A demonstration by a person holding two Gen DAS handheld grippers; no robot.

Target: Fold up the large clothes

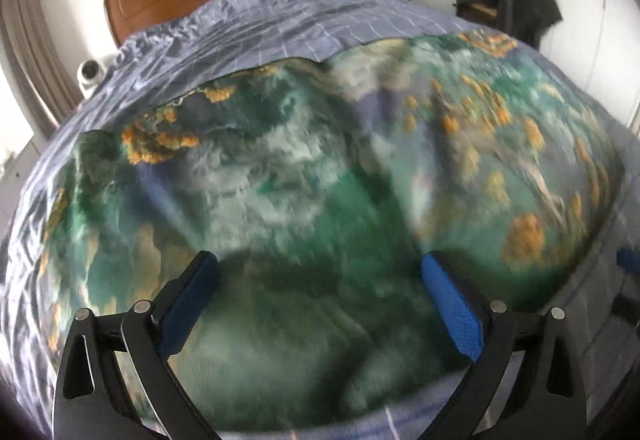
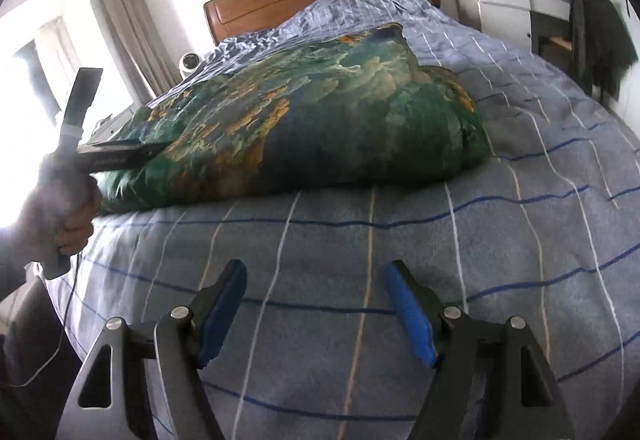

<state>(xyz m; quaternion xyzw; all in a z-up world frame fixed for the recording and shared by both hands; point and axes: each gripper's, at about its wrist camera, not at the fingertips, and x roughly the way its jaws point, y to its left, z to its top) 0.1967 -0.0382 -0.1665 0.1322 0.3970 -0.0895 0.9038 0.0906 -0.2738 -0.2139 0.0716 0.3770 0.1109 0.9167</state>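
- Your left gripper (image 1: 320, 304) hovers low over the garment (image 1: 320, 179), fingers spread wide and holding nothing, likely so you can smooth the cloth or pick a grip.
- The garment (image 2: 304, 127), green with orange print, lies bunched in a thick mound on the bed (image 2: 400, 260), near the side where your left hand (image 2: 68, 207) holds its gripper.
- Your right gripper (image 2: 316, 304) waits over bare bedspread, near the mound but clear of it, fingers spread and empty.
- The folding looks unfinished; the mound seems bulky and likely to slump.
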